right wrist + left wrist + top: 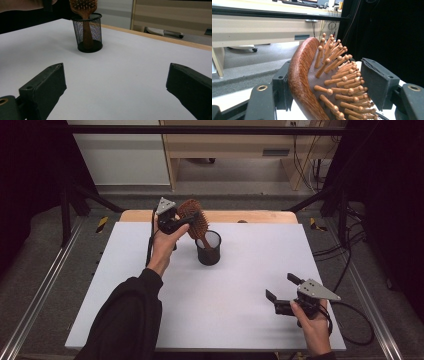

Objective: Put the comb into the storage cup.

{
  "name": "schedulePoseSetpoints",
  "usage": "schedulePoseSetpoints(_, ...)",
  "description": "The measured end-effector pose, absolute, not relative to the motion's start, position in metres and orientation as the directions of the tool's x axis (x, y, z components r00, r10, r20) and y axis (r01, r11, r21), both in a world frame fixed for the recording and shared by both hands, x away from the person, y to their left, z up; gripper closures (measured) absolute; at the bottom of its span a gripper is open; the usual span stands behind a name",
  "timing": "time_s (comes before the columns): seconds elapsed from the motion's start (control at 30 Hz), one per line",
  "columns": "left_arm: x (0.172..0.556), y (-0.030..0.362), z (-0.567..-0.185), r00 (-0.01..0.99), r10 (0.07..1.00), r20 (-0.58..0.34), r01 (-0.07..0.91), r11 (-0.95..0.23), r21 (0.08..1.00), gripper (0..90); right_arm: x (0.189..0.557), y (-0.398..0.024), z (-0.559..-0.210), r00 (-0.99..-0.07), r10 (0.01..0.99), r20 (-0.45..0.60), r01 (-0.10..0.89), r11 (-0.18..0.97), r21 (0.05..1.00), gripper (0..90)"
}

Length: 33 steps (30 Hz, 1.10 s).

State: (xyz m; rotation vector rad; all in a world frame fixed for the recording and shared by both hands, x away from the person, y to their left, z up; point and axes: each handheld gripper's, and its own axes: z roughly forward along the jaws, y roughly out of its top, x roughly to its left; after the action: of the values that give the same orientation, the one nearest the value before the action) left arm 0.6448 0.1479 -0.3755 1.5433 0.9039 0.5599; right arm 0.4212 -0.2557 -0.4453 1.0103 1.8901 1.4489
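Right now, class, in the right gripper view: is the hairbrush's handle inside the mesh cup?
Yes: the hairbrush handle stands inside the black mesh cup.

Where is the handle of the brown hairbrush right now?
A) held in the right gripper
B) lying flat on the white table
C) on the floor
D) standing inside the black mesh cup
D: in the right gripper view the hairbrush has its handle down inside the black mesh cup, with the bristly head sticking out above the rim.
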Motion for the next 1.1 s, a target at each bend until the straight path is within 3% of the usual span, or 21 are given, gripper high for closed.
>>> schedulePoseSetpoints(0.73, 0.645, 0.144, -0.374, 0.584, 0.8, -0.138, 0.225, 0.004, 0.974, 35.7, 0.421, -0.256, -0.445, -0.569, 0.822, 0.022, 0.234, 0.137, 0.963, 2.9)
schedulePoseSetpoints(1.1, 0.65, 0.131, -0.368, 0.603, 0.793, -0.09, 0.205, -0.045, 0.978, 37.5, 0.421, -0.256, -0.445, -0.57, 0.821, 0.022, 0.234, 0.136, 0.963, 2.9)
